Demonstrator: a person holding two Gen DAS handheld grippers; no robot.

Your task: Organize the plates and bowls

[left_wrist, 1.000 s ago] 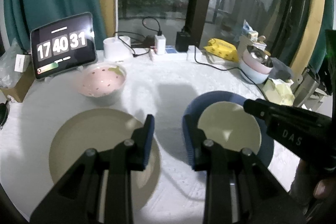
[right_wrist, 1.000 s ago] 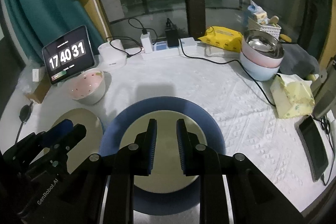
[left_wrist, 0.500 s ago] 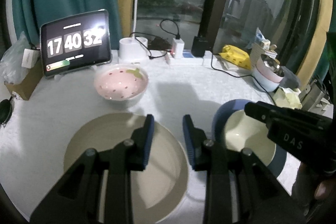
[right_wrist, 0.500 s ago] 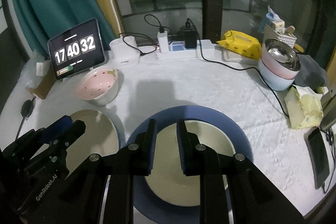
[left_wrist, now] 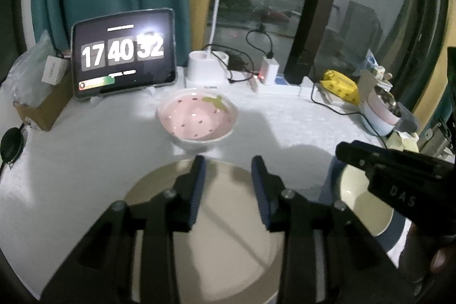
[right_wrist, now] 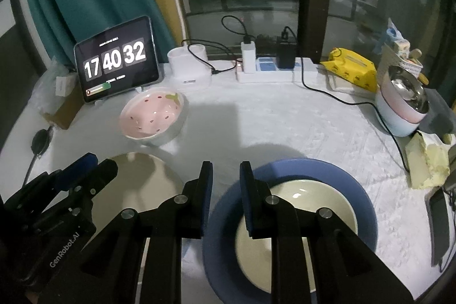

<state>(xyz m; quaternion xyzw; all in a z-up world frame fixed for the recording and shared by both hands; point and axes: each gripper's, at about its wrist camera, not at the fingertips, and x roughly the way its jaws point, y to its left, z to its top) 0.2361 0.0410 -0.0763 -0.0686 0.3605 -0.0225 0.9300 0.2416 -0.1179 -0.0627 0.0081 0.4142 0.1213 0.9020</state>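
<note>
While flat, beige plate [left_wrist: 228,232] lies beneath left gripper [left_wrist: 228,175]

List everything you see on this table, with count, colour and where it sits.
beige plate: 1, near left
blue-rimmed plate: 1, cream centre, near right
strawberry bowl: 1, pink, behind beige plate
tablet clock: 1, black, back left
desk lamp: 1, white, back centre
power strip: 1, white, back
yellow pack: 1, back right
stacked bowls: pink, pale blue, steel on top, far right
left gripper: open, jaws just widened, empty
right gripper: narrowly open, empty
</note>
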